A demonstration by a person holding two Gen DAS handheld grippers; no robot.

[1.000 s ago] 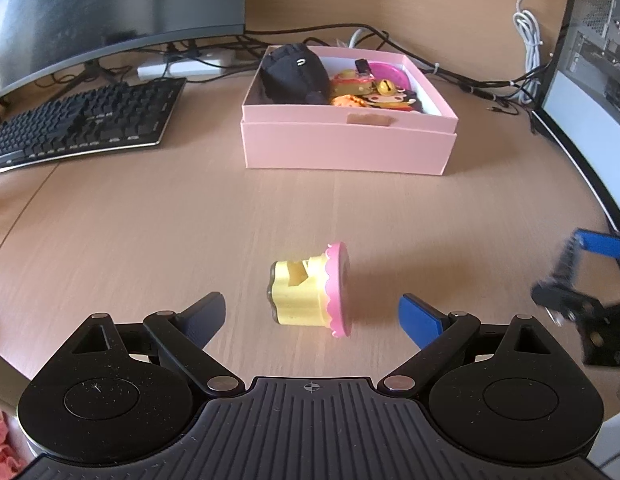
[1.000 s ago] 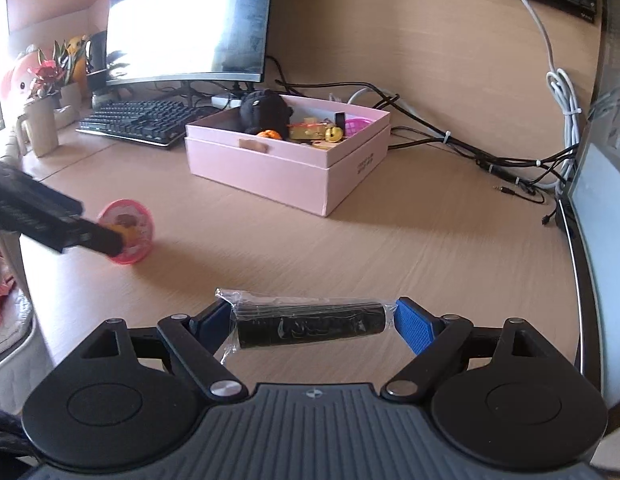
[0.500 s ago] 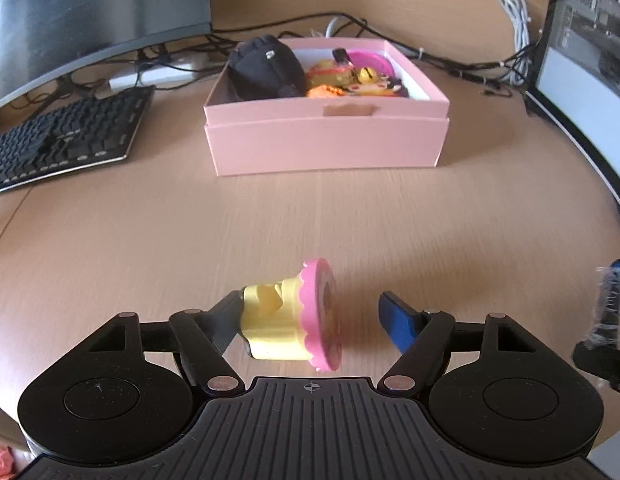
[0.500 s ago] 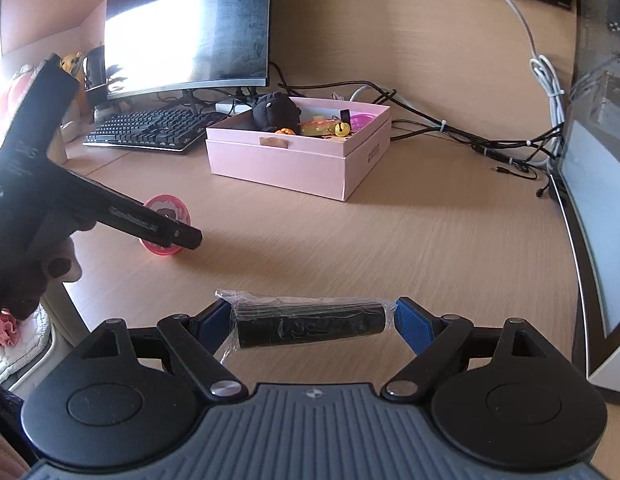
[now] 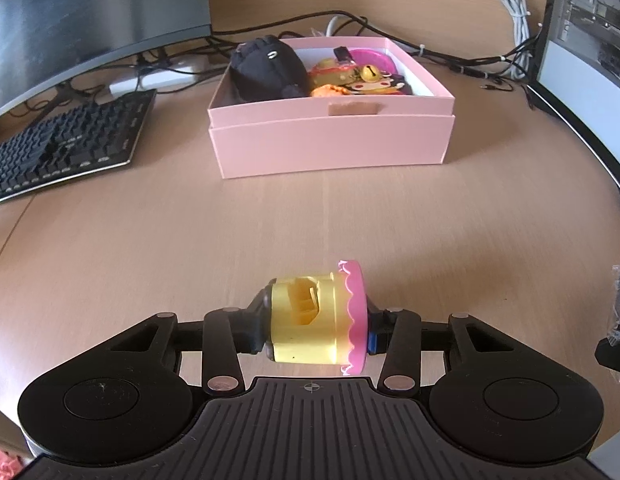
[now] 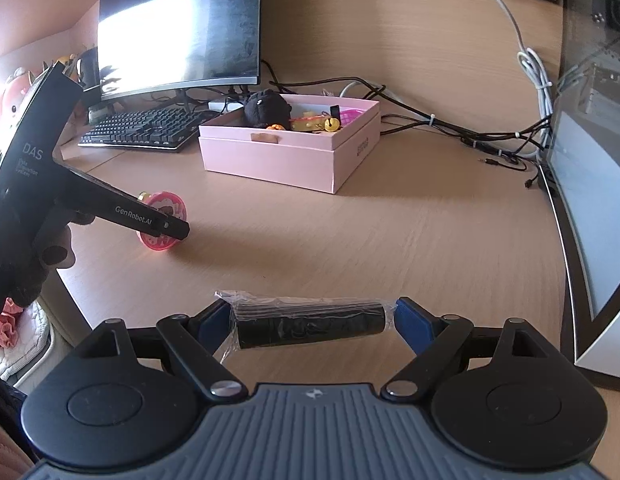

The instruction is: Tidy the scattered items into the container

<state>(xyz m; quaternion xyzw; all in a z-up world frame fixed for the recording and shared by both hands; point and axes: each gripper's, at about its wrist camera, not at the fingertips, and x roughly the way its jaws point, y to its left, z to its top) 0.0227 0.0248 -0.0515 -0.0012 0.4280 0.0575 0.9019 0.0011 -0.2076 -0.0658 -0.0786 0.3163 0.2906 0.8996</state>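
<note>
On left gripper: "GenRobot.AI", "DAS".

Both grippers are mostly matte black plastic. The right gripper has blue pads, silver pivot screws, round black discs each side and a ribbed grey housing. The left gripper has the same linkage look. Seen side-on, its body reads "DAS" and "GenRobot.AI" in white, held by a dark-gloved hand.

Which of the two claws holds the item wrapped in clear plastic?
The right claw: it grips a black cylinder in clear wrap. The left claw holds a bare yellow-and-pink toy.
</note>
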